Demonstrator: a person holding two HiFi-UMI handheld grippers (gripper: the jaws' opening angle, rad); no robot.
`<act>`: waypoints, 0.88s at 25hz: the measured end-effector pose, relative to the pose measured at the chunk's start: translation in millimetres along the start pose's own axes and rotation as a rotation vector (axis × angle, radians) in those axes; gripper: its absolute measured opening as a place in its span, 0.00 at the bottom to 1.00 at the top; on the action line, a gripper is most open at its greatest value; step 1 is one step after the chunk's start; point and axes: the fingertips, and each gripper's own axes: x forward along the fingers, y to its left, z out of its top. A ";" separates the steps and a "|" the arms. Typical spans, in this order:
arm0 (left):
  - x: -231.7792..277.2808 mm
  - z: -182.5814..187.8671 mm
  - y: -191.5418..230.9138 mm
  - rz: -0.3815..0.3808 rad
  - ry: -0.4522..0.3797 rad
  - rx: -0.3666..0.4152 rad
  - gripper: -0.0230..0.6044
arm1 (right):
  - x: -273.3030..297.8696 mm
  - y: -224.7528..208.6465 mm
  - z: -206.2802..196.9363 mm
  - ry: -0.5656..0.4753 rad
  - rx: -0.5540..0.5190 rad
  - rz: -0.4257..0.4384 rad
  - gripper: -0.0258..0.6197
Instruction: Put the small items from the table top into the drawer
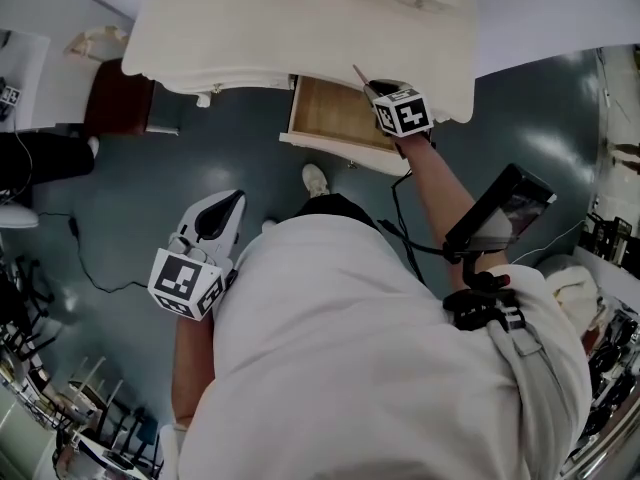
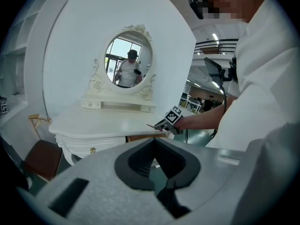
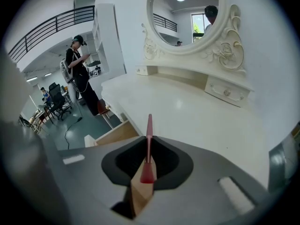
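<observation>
My right gripper [image 1: 370, 88] hovers at the front edge of the white dressing table [image 1: 250, 28], by the right side of the open wooden drawer [image 1: 335, 113]. It is shut on a thin flat wooden item with a red edge [image 3: 148, 146], which sticks out past the jaws toward the table top [image 3: 197, 121]. The same item [image 1: 360, 74] shows as a slim stick in the head view. What I can see of the drawer [image 3: 112, 135] holds nothing. My left gripper [image 1: 236, 200] hangs low beside the person's left side, far from the table, jaws together and empty.
A brown chair [image 1: 120, 98] stands left of the table, and a cable [image 1: 90, 258] runs over the grey floor. An oval mirror [image 3: 187, 18] and small drawers [image 3: 225, 90] stand at the table's back. Another person [image 3: 79, 69] stands in the distance.
</observation>
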 end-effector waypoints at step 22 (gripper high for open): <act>-43.4 -33.4 29.4 0.122 0.013 -0.085 0.04 | 95.6 91.5 -41.9 0.193 -0.211 0.162 0.11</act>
